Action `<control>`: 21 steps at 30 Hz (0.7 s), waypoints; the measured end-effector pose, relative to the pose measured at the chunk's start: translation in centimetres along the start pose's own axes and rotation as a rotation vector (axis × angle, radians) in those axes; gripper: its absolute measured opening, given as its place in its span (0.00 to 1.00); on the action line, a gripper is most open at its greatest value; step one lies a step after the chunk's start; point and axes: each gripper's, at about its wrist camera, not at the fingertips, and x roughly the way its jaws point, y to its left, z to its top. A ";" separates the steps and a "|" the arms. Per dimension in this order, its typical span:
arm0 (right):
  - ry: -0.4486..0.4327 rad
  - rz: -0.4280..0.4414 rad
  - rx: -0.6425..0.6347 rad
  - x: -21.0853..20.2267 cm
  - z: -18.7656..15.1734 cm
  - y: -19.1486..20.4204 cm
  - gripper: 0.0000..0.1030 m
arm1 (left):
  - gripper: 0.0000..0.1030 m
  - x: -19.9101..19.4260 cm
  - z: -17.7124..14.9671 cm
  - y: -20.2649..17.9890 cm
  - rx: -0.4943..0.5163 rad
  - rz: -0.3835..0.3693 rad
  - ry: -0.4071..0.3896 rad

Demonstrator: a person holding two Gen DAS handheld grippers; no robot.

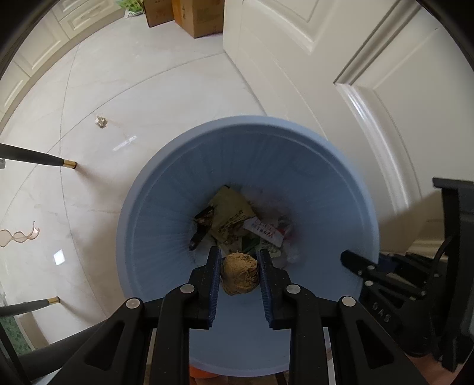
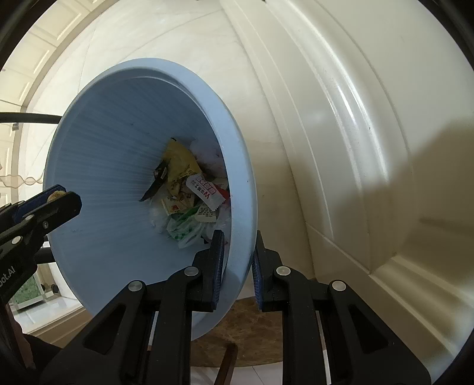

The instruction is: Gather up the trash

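A light blue bin [image 1: 148,213] stands on the pale floor with wrappers and bags [image 1: 237,219] at its bottom. My left gripper [image 1: 239,257] hangs over the bin's mouth, shut on a brown crumpled ball [image 1: 239,277]. The right wrist view shows the same bin [image 2: 97,142] and its wrappers [image 2: 204,192]. My right gripper [image 2: 237,237] is shut on the bin's rim [image 2: 241,237], one pad inside the wall and one outside. The left gripper [image 2: 59,194] shows at the left edge there, the ball [image 2: 56,195] peeking out between its fingers. The right gripper's finger [image 1: 355,263] reaches in at the bin's right side.
A small crumpled scrap [image 1: 101,121] and a clear strip [image 1: 124,143] lie on the floor beyond the bin. A curled transparent piece [image 1: 17,235] lies at the left. Chair legs [image 1: 69,163] stand nearby. Cardboard boxes [image 1: 195,16] sit far back. White panelled doors [image 2: 340,148] stand close on the right.
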 end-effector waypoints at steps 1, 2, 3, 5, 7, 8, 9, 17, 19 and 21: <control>0.000 0.000 0.001 0.1 0.1 -0.1 0.16 | 0.26 -0.3 -0.1 -0.1 0.000 -0.007 0.001; 0.000 0.000 0.001 0.1 0.1 -0.1 0.17 | 0.34 -0.3 -0.1 -0.1 -0.003 -0.015 0.002; 0.001 0.000 0.001 0.3 0.1 -0.1 0.17 | 0.40 -0.2 -0.2 0.0 -0.007 -0.017 0.005; 0.004 0.003 0.004 0.4 0.1 -0.1 0.17 | 0.60 -0.7 -0.3 0.1 -0.014 -0.013 0.005; 0.005 0.007 0.008 0.1 0.0 -0.2 0.17 | 0.63 -1.1 -0.4 0.3 -0.024 -0.008 -0.011; 0.005 0.007 0.009 -0.1 -0.1 -0.2 0.17 | 0.66 -1.5 -0.4 0.4 -0.027 -0.009 -0.009; 0.008 0.006 0.009 -0.2 -0.1 -0.2 0.17 | 0.67 -1.6 -0.4 0.5 -0.032 -0.012 -0.004; -0.037 0.012 -0.004 -3.7 -1.0 1.7 0.40 | 0.67 -6.1 -1.3 0.0 -0.014 0.025 -0.029; -0.063 0.023 -0.013 -5.6 -1.2 2.6 0.54 | 0.67 -7.8 -1.6 -0.2 -0.022 0.025 -0.032; -0.104 0.029 -0.027 -7.9 -1.6 3.6 0.56 | 0.67 -9.6 -2.1 -0.4 -0.031 0.017 -0.038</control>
